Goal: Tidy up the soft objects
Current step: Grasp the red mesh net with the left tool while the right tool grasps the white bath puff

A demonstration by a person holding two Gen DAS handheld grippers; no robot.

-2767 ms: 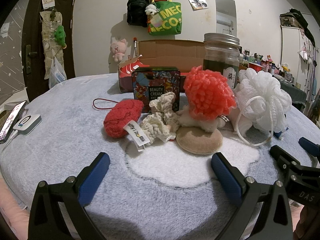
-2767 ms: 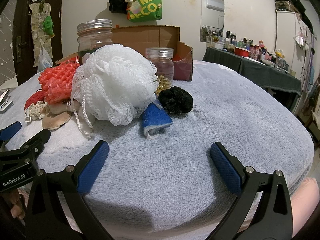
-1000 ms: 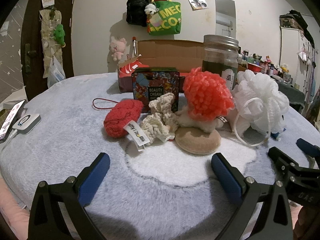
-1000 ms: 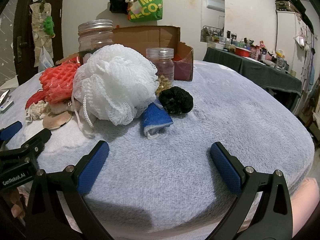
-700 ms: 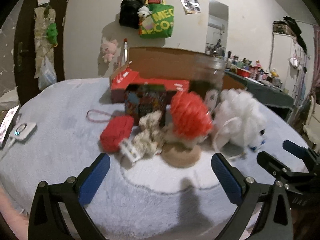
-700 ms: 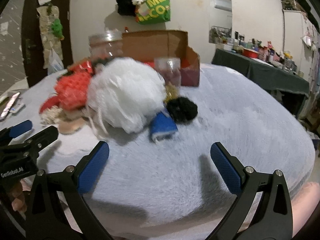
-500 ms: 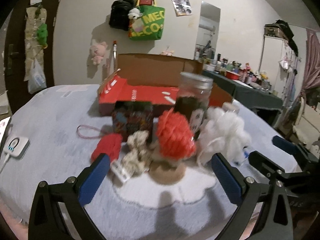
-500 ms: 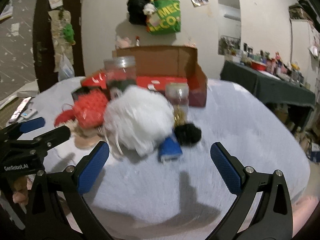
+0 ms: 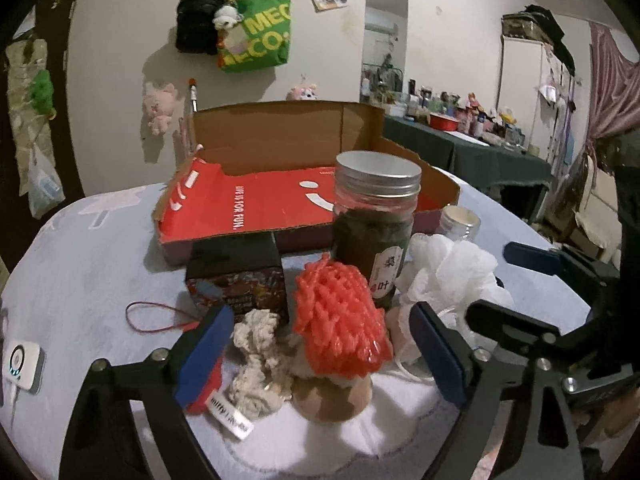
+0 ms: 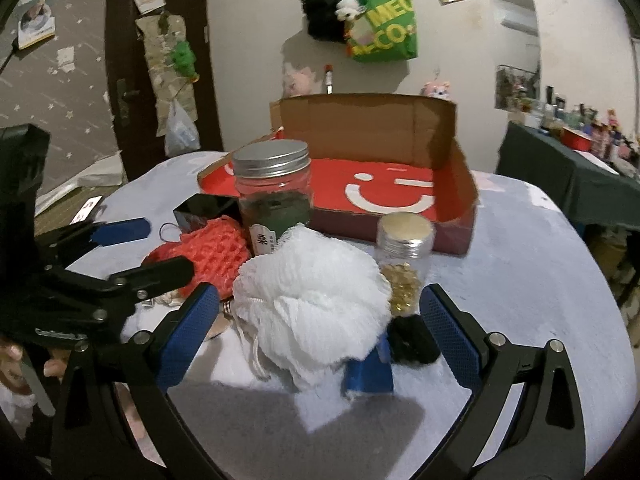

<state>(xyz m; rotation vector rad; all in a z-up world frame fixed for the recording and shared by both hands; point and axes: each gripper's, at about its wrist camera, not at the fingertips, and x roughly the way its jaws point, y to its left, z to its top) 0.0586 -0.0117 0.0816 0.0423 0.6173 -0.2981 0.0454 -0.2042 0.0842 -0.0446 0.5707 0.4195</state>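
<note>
- The left gripper [image 9: 320, 354] hangs above the near left of the pile with its jaws spread wide and nothing between them. The red knitted pouch [image 9: 206, 388] lies partly hidden under its left finger, a thin cord loop trailing off to the left. It looks limp and light, so I would pinch the body rather than the cord.
- Just right of it sits the cream crocheted piece [image 9: 256, 364], a loose floppy bundle with a paper tag. A grip through the thick middle should hold, since the edges would likely sag.
- The round tan puff [image 9: 332, 396] lies flat on the grey fleece cover [image 9: 80, 280], tucked under the orange mesh sponge [image 9: 340, 320]. The puff looks thin and hard to get under, whereas the sponge is springy, airy and easy to squeeze across its widest part.
- Behind these stand a dark printed box [image 9: 238, 276], a tall glass jar [image 9: 374, 224] and an open cardboard box [image 9: 280, 200], the likely bin. The jar is stiff and could tip if nudged.
- The right gripper [image 10: 318, 334] is likewise fully spread and empty, framing the white bath pouf [image 10: 312, 308]. The pouf would compress a lot, so I would close deep into the mesh or catch its cord.
- Near right lie a blue cloth [image 10: 368, 372] and a black scrunchie [image 10: 414, 344], beside a small jar [image 10: 404, 260].
</note>
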